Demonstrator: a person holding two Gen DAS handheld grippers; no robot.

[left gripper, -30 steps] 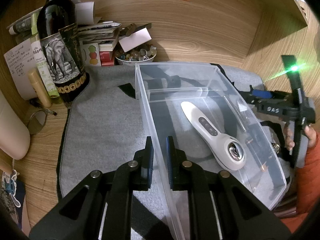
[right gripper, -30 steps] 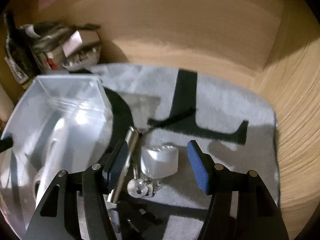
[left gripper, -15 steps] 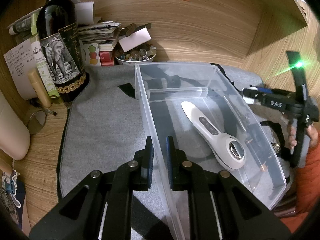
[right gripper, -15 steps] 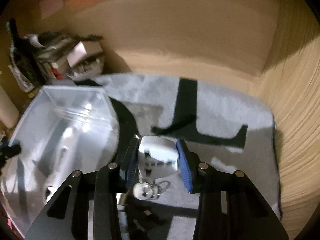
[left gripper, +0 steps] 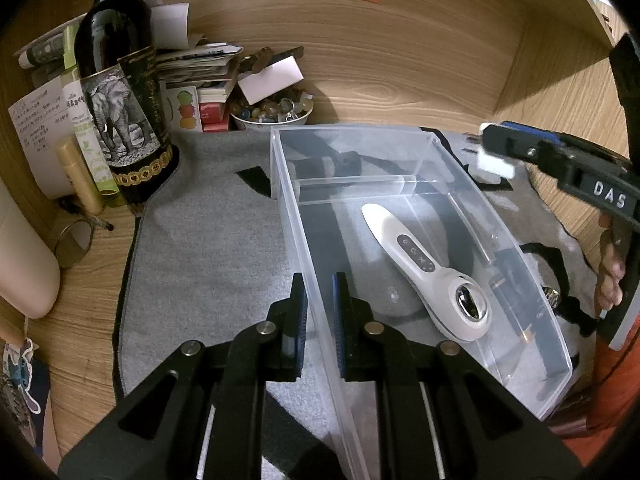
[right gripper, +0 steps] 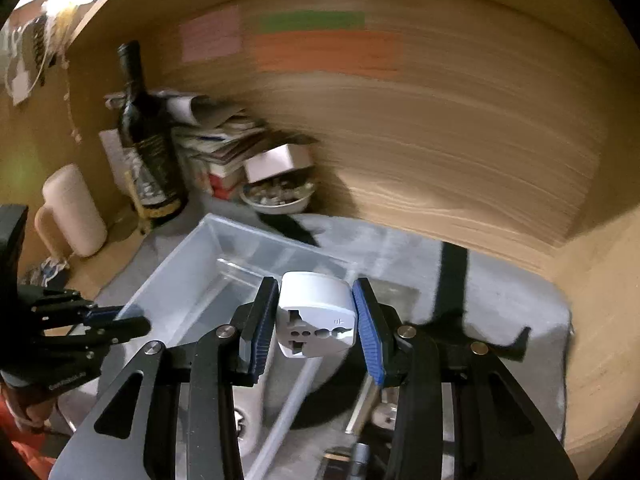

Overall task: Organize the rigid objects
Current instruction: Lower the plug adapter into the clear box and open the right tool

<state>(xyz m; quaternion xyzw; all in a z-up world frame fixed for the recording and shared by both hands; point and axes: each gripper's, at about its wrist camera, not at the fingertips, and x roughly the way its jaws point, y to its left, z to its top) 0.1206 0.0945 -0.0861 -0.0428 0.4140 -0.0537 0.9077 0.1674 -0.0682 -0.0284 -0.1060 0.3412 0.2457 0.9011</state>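
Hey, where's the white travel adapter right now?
The white travel adapter is clamped in the right hand-held gripper, held above the clear bin's right edge.

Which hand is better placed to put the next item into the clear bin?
Right: its tongs already hold the white adapter above the clear bin; the left tongs are clamped on the bin's wall.

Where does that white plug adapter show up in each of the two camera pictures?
Left wrist view: the white plug adapter is at the far right, beyond the clear plastic bin, pinched in the right tool.
Right wrist view: bottom centre, between the blue pads.
Shared landmark: the dark wine bottle.
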